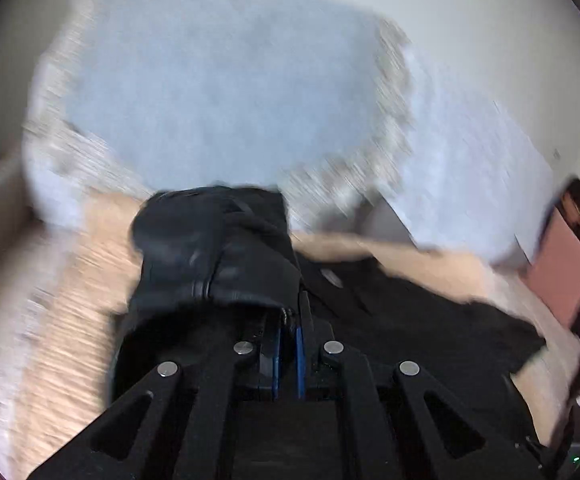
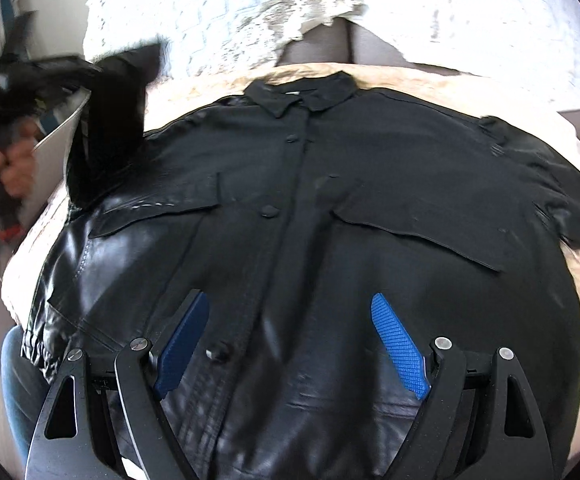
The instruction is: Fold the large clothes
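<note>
Left sleeve (image 2: 105, 128) lifted, due to cross the jacket (image 2: 310, 208).

Left gripper (image 1: 287, 320) pinches the sleeve cuff; right gripper (image 2: 290, 344) hovers wide over the hem — the jacket's length runs away toward the collar (image 2: 302, 94).

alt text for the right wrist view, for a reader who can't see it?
A black jacket lies front-up and buttoned on a beige bed cover, collar away from the camera. The right gripper hovers open above its lower front, while at far left the left gripper lifts one sleeve.
</note>
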A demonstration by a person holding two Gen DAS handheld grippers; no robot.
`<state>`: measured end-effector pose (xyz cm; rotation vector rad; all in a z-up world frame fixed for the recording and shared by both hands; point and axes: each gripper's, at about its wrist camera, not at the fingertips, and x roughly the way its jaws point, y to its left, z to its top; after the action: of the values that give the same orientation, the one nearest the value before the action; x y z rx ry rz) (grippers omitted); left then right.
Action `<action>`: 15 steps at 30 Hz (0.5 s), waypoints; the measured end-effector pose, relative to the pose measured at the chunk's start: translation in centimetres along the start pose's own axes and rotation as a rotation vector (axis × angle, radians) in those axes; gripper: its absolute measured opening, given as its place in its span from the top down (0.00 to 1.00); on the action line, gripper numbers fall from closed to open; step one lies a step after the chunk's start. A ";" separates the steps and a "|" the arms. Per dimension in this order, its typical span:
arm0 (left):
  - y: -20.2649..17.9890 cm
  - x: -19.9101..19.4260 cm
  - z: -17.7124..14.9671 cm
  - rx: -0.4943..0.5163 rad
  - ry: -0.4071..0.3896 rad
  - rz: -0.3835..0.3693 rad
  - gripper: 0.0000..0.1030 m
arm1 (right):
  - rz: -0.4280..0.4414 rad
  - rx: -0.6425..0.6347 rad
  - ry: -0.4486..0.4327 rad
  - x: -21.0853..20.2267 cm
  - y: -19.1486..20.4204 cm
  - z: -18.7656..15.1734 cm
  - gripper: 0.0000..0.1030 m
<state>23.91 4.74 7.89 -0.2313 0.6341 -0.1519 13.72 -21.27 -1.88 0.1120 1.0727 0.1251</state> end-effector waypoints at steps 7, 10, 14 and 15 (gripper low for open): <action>-4.4 4.8 -5.8 0.043 0.253 -0.174 0.75 | -0.011 0.044 0.005 -0.8 -2.3 -0.1 0.18; -3.3 0.5 -5.2 0.049 0.156 -0.204 0.46 | 0.019 0.064 -0.004 -0.6 -2.5 0.8 0.18; 2.3 -1.6 -4.3 0.002 0.086 -0.015 0.43 | 0.113 0.100 -0.012 1.3 -2.0 3.2 0.19; 3.8 -1.2 -4.5 -0.023 0.103 0.032 0.44 | 0.137 0.111 -0.013 2.1 -1.8 4.0 0.19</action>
<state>20.50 7.91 4.05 -0.2369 0.7419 -0.1266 18.29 -22.80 -2.08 0.2860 1.0584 0.1881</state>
